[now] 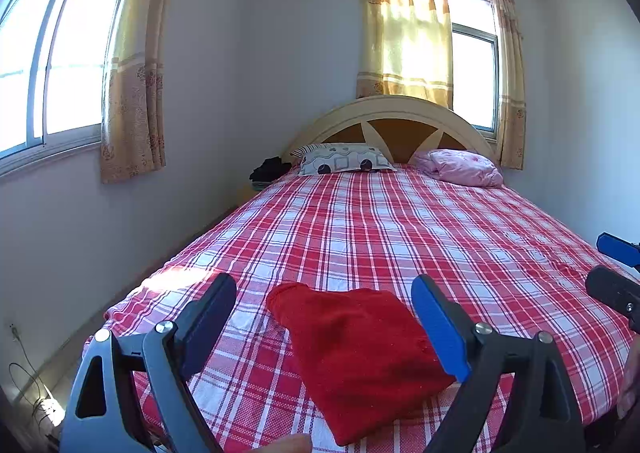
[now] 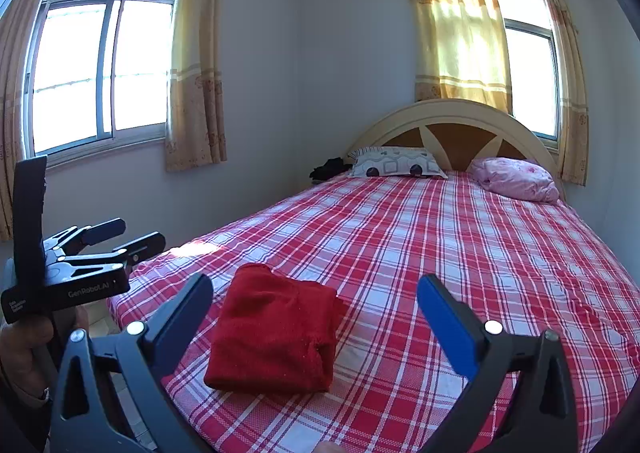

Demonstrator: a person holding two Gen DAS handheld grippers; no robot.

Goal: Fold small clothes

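Observation:
A red garment [image 1: 360,357] lies folded into a compact rectangle near the foot of the bed; it also shows in the right wrist view [image 2: 276,333]. My left gripper [image 1: 324,295] is open and empty, held above the garment without touching it. It also shows at the left edge of the right wrist view [image 2: 126,237]. My right gripper [image 2: 316,293] is open and empty, above the bed just right of the garment. Its fingertips [image 1: 612,249] show at the right edge of the left wrist view.
The bed [image 1: 400,221] has a red and white plaid sheet. A patterned pillow [image 1: 344,159] and a pink pillow [image 1: 460,167] lie by the headboard [image 1: 396,113]. Dark clothes [image 1: 270,169] sit beside the bed. Walls and curtained windows surround it.

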